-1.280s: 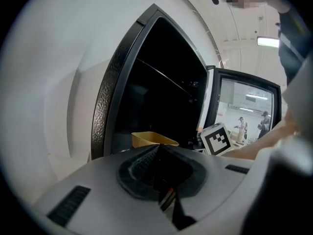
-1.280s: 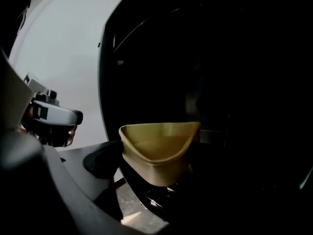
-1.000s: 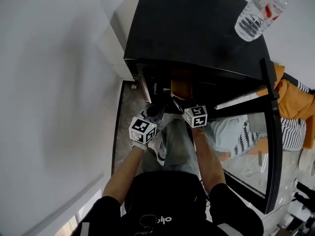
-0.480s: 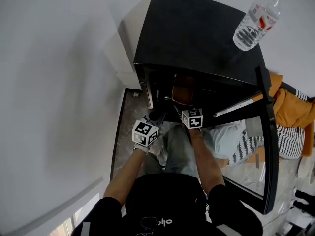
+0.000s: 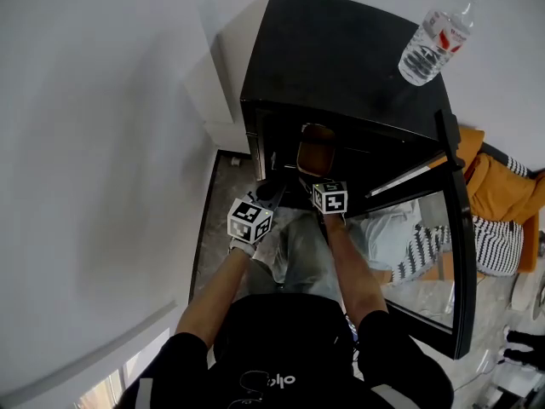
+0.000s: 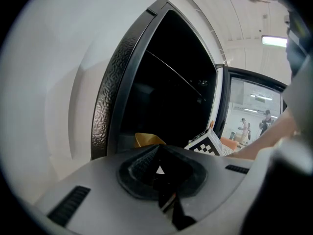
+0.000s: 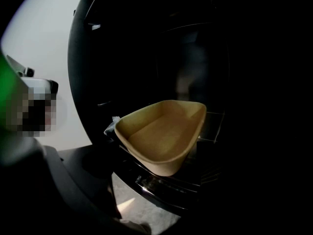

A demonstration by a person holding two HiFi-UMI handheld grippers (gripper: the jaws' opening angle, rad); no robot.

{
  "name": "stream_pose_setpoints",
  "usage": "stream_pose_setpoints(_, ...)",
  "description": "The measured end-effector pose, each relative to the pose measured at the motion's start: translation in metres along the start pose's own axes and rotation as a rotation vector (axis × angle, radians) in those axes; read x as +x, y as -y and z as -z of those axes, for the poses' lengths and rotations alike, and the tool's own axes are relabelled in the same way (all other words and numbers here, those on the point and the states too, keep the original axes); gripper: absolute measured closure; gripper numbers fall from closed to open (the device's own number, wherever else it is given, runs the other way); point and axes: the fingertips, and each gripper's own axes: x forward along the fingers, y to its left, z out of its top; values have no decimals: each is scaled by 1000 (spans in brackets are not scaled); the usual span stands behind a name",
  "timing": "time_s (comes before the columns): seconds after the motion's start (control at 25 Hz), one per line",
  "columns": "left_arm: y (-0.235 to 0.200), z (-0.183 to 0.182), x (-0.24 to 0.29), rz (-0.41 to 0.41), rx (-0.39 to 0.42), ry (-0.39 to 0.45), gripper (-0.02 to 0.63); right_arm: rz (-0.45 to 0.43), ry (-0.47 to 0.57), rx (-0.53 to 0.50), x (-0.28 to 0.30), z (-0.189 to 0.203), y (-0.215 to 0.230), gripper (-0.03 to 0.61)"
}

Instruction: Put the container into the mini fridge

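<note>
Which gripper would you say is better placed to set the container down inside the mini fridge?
Right. The right gripper holds the container by its rim at the mini fridge opening; the left gripper is shut, empty, and off to the side.

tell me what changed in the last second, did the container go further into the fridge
Hardly anything. The head camera shifted, so the fridge sits further right in frame. The container stays just inside the opening, with the right gripper close behind it; whether its jaws grip it is unclear. The left gripper stays in front, jaws together. The door is still open and the bottle still on top.
</note>
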Motion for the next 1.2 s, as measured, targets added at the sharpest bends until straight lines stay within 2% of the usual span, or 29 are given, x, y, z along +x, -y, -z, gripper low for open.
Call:
stream_pose_setpoints(0.12, 1, 0, -1, 1, -5, 3, 606, 2, 16, 26, -3, -4, 2, 77)
stream_pose_setpoints(0.4, 7, -8, -10, -5, -14, -8, 606, 18, -8, 40, -24, -1, 3, 74)
stream_pose_setpoints(0.64, 25, -40, -33, -19, -26, -19, 606, 5, -40, 61, -67, -7, -13, 74)
stream_pose_setpoints(0.92, 72, -101, -88, -36, -37, -23, 606, -65, -11, 126, -151, -57, -58, 74)
stream_pose_setpoints(1.2, 122, -145, -149, -58, -35, -13, 606, -121, 32, 46, -236, -112, -115, 75)
